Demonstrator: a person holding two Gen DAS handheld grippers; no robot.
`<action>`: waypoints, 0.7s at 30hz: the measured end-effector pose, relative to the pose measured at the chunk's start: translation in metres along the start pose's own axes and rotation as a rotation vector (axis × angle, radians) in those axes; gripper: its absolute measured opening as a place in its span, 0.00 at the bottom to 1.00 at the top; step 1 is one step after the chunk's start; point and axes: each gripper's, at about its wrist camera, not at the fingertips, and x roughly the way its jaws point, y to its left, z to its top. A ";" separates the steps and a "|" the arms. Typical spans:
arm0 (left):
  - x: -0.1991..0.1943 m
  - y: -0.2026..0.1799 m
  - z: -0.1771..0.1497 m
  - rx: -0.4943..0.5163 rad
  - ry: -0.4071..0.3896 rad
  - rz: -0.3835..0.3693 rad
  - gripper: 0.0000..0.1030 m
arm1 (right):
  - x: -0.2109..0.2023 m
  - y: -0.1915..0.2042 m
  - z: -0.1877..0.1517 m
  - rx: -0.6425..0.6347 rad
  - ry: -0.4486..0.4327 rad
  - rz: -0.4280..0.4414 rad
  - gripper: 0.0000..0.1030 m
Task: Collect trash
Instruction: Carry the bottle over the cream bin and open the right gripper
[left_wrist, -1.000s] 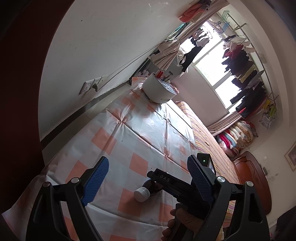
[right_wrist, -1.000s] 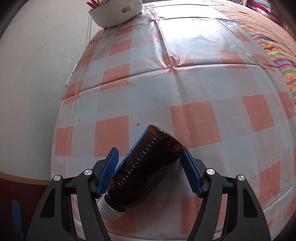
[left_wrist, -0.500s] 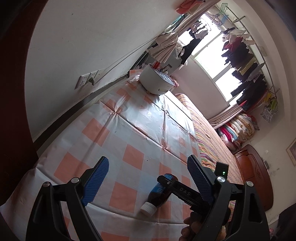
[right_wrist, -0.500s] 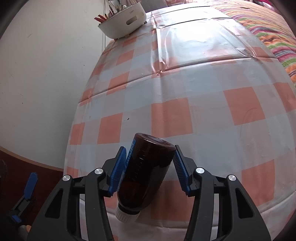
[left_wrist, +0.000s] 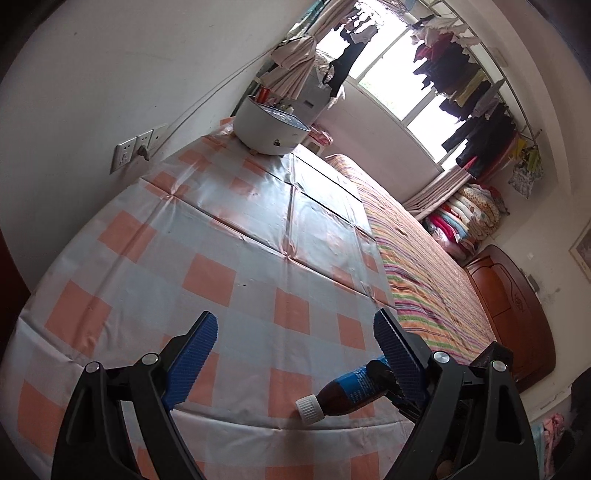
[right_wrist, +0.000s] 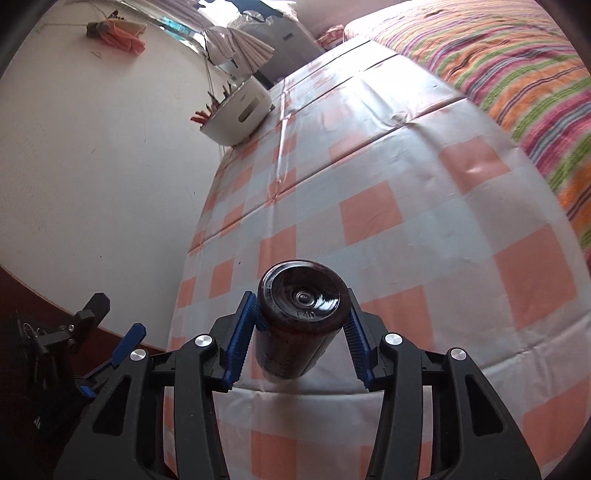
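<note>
Checked worktop (right_wrist: 369, 206) beside striped bed: right tool (right_wrist: 301, 314) closing on brown bottle (right_wrist: 301, 317).
Bottle looked rigid, smooth, slip-prone; mid-body grip suited. Left tool (left_wrist: 295, 354) spread, empty.

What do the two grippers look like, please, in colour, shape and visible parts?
Both are alike. The left gripper has two black angular plastic arms with silver round screws, each ending in blue ribbed fingers. The right gripper has the same black frame, silver screws and blue ridged fingers. No cables or sleeves are visible.
</note>
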 end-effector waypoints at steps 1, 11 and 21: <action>0.002 -0.007 -0.003 0.017 0.005 -0.003 0.82 | -0.007 -0.004 0.000 0.002 -0.012 0.002 0.43; 0.031 -0.068 -0.039 0.162 0.080 -0.052 0.82 | -0.118 -0.092 0.004 0.076 -0.236 -0.034 0.43; 0.046 -0.118 -0.077 0.269 0.133 -0.126 0.82 | -0.189 -0.133 -0.011 0.117 -0.392 -0.085 0.43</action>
